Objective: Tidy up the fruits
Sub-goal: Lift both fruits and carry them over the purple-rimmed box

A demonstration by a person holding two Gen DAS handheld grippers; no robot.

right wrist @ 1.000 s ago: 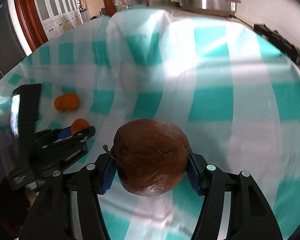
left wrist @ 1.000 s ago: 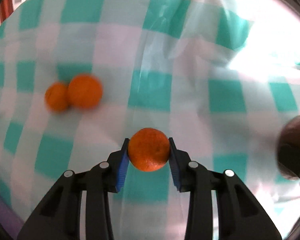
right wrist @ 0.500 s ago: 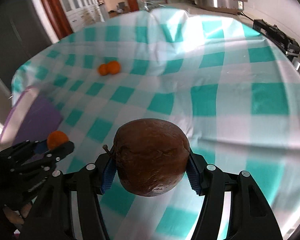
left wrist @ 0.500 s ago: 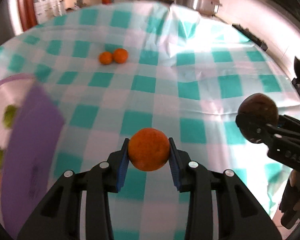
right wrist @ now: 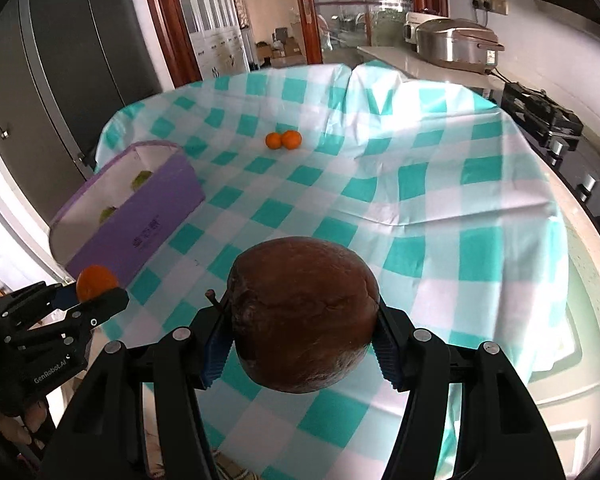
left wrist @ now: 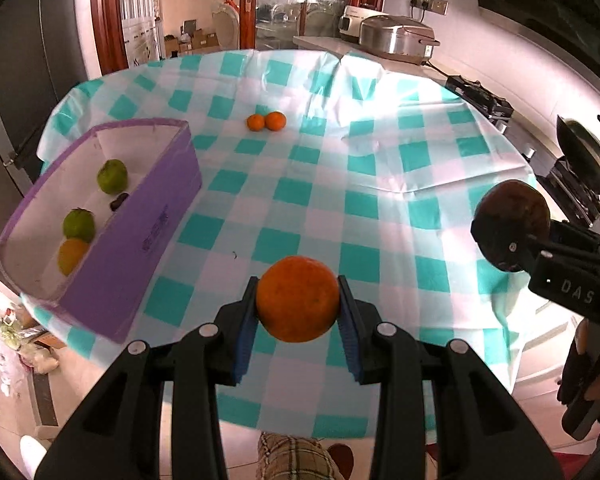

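Fingers of the left gripper (left wrist: 299, 310) are pinching an orange (left wrist: 298, 305) between their blue pads, one pad on each side at its widest part. Fingers of the right gripper (right wrist: 300, 342) are clamping a larger dark brown fruit (right wrist: 302, 314) the same way, a short stem poking out at its left side. Both fruits are hanging in the air above the near edge of a round table (left wrist: 476, 184), which is wearing a teal-and-white checked cloth.

A purple storage box (left wrist: 140, 248) with a white lining is sitting open at the table's left edge. Inside it are lying two green fruits (left wrist: 112, 176), a yellow-orange one and a small dark one. Two small tangerines (left wrist: 266, 121) are sitting touching each other toward the far edge, well apart from the box.

Judging by looks, the orange is proving firm, round and fairly light; its smooth peel could let it roll out, so the grip across the middle is suiting it. The brown fruit is looking heavier and rougher, with a wrinkled skin that may be softer or bruise, so gentle pressure at its broadest sides seems wisest. Both appear to be heading for the box, with the tangerines not yet collected.
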